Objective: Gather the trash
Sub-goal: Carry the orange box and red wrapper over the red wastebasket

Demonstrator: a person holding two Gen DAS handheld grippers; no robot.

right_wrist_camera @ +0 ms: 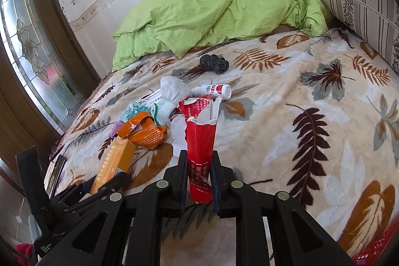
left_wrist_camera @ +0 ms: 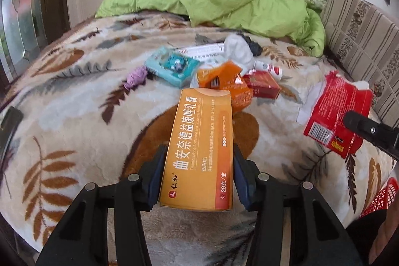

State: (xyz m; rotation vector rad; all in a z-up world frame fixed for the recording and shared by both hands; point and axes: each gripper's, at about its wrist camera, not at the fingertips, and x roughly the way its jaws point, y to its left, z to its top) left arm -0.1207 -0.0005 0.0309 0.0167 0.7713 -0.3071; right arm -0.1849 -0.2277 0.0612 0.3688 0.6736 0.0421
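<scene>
Now both tongs hold trash. The left gripper (left_wrist_camera: 197,173) squeezes a long orange box (left_wrist_camera: 199,151). The right gripper (right_wrist_camera: 199,178) pinches a torn red wrapper (right_wrist_camera: 200,153), flat and ripped at the top. More trash lies in a pile (right_wrist_camera: 159,114) on the bed (right_wrist_camera: 311,141). A red basket (left_wrist_camera: 381,196) waits nearby, so most work is left.

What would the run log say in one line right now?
left tool: shut on orange box | right tool: shut on red wrapper | rest of trash on blanket
</scene>
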